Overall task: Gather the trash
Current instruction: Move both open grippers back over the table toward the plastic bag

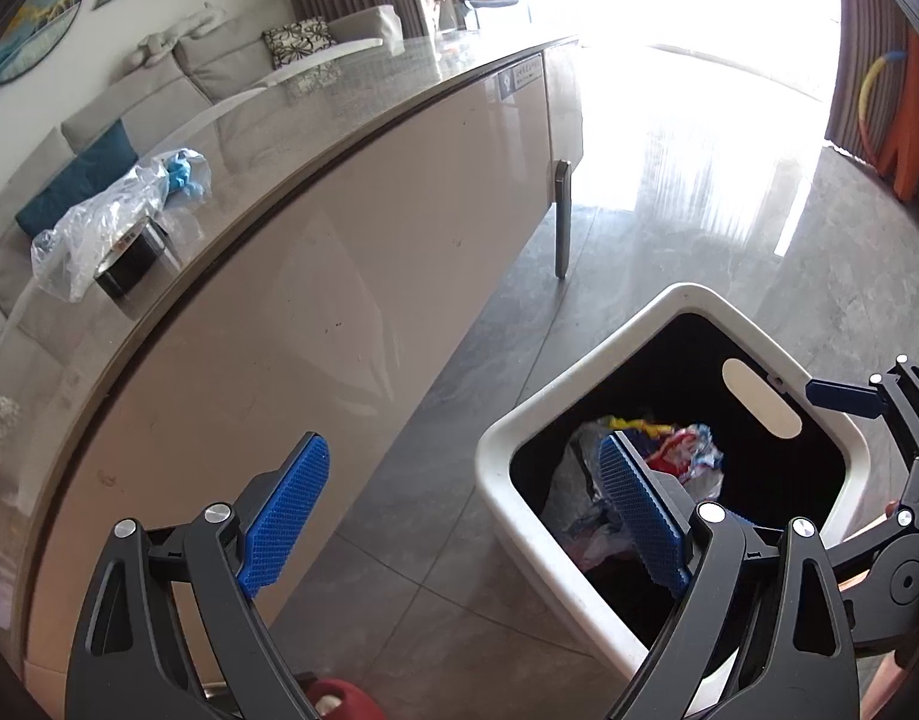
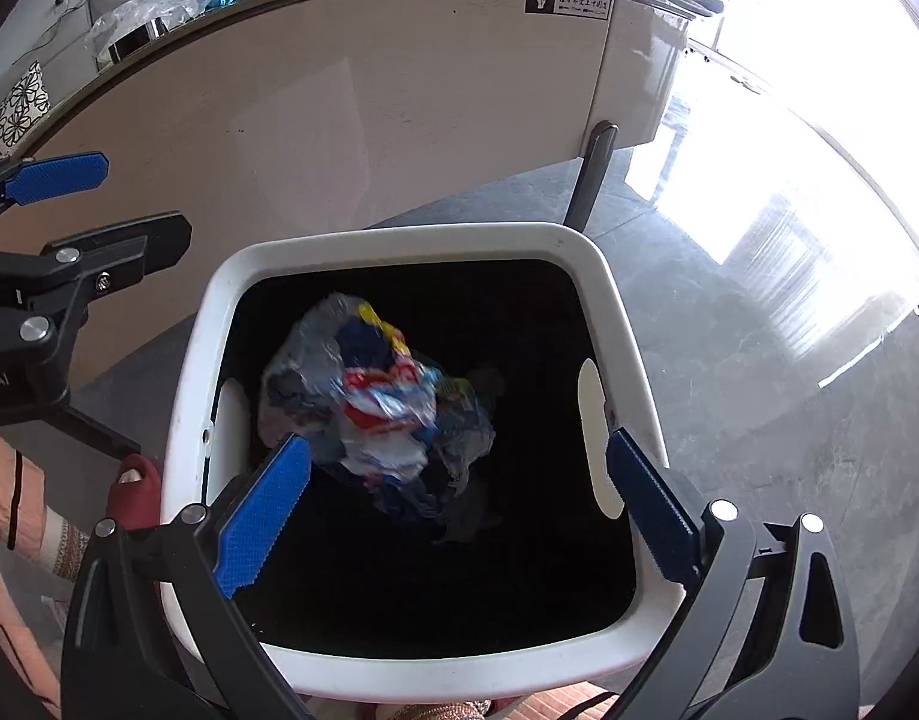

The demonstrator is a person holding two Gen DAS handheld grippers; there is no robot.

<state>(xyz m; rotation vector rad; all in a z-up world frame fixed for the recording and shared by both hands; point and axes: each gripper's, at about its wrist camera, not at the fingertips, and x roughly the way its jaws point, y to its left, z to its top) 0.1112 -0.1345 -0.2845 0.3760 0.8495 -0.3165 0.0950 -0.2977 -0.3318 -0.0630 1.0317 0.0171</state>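
Right gripper (image 2: 459, 507): nearest the right wrist camera; blue ribbed pads (image 2: 261, 516) spread wide, nothing between them; poised directly over the bin mouth.
Left gripper (image 1: 462, 519): fingers likewise wide apart and empty; one pad over the grey floor beside the cabinet front, the other overlapping the bin's near-left rim in the left wrist view. In the right wrist view it enters from the left edge, alongside the bin.
Waste bin (image 2: 393, 240): white, rounded-square rim, black interior, oval handle cutouts on two opposite walls; stands on the floor just in front of the cabinet.
Crumpled trash (image 2: 378, 402): clear plastic wrapping with red, blue and yellow print; inside the bin, blurred in the right wrist view; cannot tell whether it rests on the bottom.
Red slipper (image 2: 132, 489): on the floor touching the bin's left wall; a patterned sock and pink trouser leg just beside it.
Floor (image 1: 459, 372): grey stone tile, strong glare toward the window.
Cabinet (image 1: 315, 276): long glossy beige front on a dark slanted leg (image 1: 561, 216); black label near the top right corner.
Clear plastic bag (image 1: 99, 222): on the cabinet top, draped over a small black container (image 1: 129, 267).
Blue wrapper (image 1: 183, 177): just beyond the bag, touching it.
Sofa (image 1: 177, 66): grey, behind the cabinet, with patterned and teal cushions.
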